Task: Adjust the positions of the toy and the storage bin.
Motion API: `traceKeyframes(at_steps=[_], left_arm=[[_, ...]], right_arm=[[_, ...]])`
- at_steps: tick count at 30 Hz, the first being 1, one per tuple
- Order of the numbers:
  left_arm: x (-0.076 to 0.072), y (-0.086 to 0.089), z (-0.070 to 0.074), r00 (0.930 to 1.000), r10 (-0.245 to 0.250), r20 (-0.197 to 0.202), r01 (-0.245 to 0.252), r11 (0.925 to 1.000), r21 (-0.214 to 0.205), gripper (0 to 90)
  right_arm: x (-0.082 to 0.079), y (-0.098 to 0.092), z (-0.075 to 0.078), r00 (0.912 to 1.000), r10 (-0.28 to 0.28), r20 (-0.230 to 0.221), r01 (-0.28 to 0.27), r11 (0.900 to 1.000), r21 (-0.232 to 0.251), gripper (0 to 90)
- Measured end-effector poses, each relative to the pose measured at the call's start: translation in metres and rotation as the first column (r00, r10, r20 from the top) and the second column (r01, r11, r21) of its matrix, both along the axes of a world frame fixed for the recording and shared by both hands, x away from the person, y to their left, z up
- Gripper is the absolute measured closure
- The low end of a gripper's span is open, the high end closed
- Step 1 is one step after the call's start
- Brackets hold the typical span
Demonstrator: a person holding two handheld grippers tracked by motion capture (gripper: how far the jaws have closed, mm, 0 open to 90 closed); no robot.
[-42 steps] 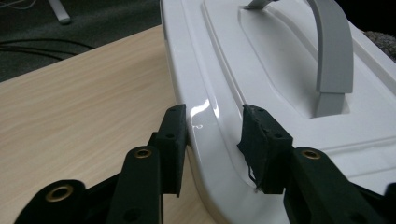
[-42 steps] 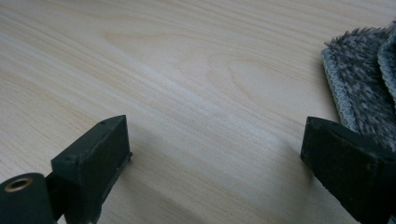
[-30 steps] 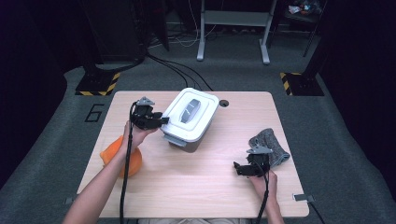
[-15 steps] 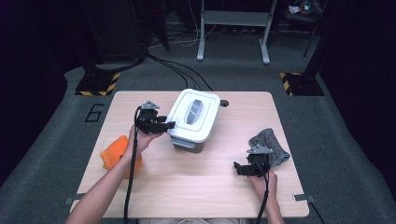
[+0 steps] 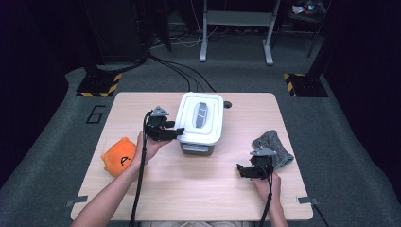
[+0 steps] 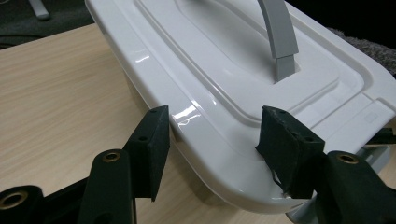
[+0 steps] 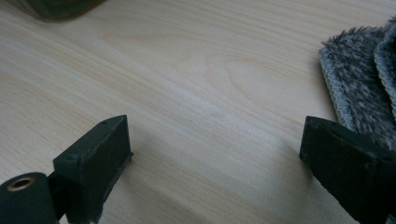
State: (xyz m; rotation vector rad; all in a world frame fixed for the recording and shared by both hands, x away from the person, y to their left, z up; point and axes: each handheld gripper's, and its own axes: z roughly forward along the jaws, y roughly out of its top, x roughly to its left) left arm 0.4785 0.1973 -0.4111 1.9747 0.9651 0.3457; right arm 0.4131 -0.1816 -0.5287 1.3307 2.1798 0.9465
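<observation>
Left gripper (image 6: 212,135): jaws half spread and just been opening, standing either side of the lid's near-left corner; pads looked clear of the plastic, nothing pinched.
Left gripper from above (image 5: 171,133): sat at the left edge of the white box, the hand (image 5: 150,144) behind it.
White box (image 5: 200,124): stood at the table's middle, a touch toward the far side, lid on, grey handle (image 5: 201,113) lying along the top.
Lid rim (image 6: 201,126): glossy and rounded, so likely slippery; hard, stiff plastic that should not give under the pads.
Weight: probably light if empty, though the contents were hidden by the lid.
Where to grip: the grey handle (image 6: 280,37) or the overhanging lip of the lid looked the surest hold; the smooth flat top offered none.
Right gripper (image 7: 215,161): jaws spread wide over bare wood, empty.
Right gripper from above (image 5: 249,171): rested near the right front of the table (image 5: 189,189), just beside the grey cloth (image 5: 276,149).
Orange plush toy (image 5: 120,156): lay at the near left, apart from the box.
High view gave: the whole layout, toy, box and cloth well apart.
Left gripper view gave: the sheen and the stepped lid profile.
Right gripper view gave: the fuzzy pile of the grey cloth (image 7: 359,79).
</observation>
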Motion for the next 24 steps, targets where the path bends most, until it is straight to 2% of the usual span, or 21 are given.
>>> traceKeyframes(at_steps=[5, 11, 15, 21, 24], left_arm=[[-0.003, -0.01, 0.0, 0.9999, -0.004, 0.012, 0.004, 1.0, -0.005, 42.5], [-0.006, -0.025, 0.0, 0.9992, -0.028, 0.027, 0.028, 0.9996, 0.011, 41.6], [-0.008, -0.034, -0.001, 0.9984, -0.044, 0.035, 0.044, 0.999, 0.003, 40.2], [-0.01, -0.042, -0.002, 0.9971, -0.035, 0.068, 0.033, 0.9992, 0.021, 36.1], [-0.016, -0.039, 0.0, 0.9942, -0.016, 0.106, 0.012, 0.9991, 0.041, 31.6]], right_arm=[[0.0, 0.0, 0.0, 1.0, -0.001, 0.0, 0.001, 1.0, 0.0, 8.1], [0.0, 0.0, 0.0, 1.0, 0.002, 0.002, -0.002, 1.0, -0.002, 8.0], [0.0, 0.0, 0.0, 1.0, 0.002, 0.002, -0.002, 1.0, -0.002, 8.1], [0.001, -0.001, 0.0, 0.9999, 0.009, 0.005, -0.009, 0.9999, -0.006, 8.0], [0.0, -0.001, 0.0, 1.0, 0.009, -0.002, -0.009, 1.0, -0.002, 8.4]])
